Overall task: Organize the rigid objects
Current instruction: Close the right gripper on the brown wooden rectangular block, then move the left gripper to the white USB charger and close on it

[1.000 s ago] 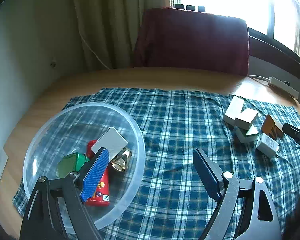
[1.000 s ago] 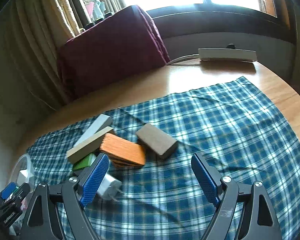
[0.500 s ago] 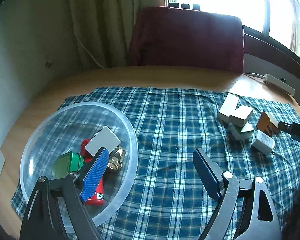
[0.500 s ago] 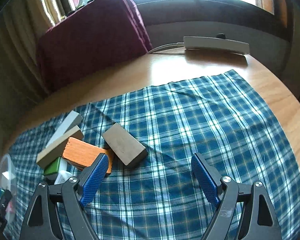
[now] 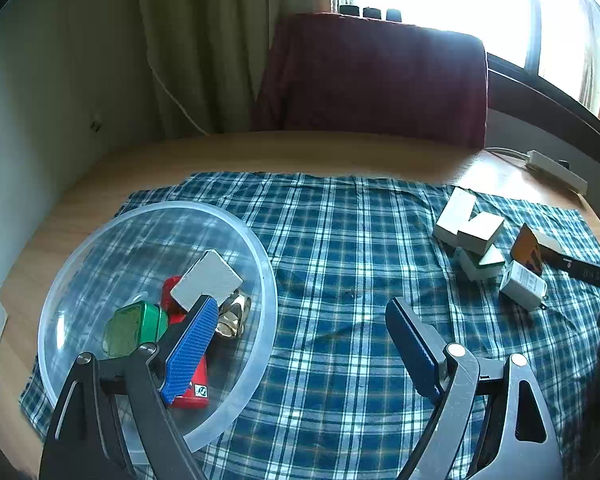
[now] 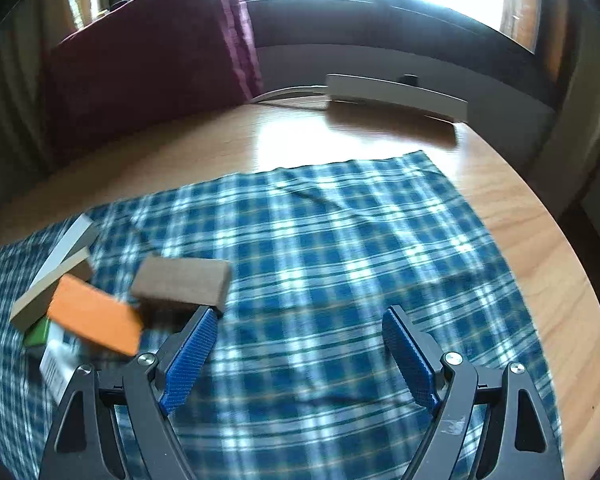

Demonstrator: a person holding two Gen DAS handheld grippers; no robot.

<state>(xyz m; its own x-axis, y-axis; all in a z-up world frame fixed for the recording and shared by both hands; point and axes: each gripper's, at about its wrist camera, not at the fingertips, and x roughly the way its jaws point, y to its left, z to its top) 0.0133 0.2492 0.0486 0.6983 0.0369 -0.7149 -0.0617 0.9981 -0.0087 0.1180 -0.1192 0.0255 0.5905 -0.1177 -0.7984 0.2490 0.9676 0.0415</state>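
Item: clear plastic bowl [image 5: 268, 280] at the left end of the checked cloth [image 5: 340, 260], which we take as the collecting place, since it already holds a red box [image 5: 192, 394], a green tin [image 5: 134, 326], a gold bell [image 5: 232, 316] and a grey-white block [image 5: 206, 280]. Item: loose heap at the right end of the cloth, still to be gathered, comprising a brown block [image 6: 180, 282], an orange block [image 6: 94, 314], two pale bars [image 6: 56, 276] lying side by side, a green piece [image 6: 38, 330] partly buried beneath them and a white charger [image 5: 522, 290]. Our left tongs [image 5: 296, 348] hang over the bowl's near rim, spread wide and empty. Our right tongs [image 6: 298, 356] are likewise wide and empty, just beside the brown block, which we judge the next pick because it lies free of the heap. A white power strip [image 6: 396, 94] sits on the bare table [image 6: 340, 140], off the cloth.
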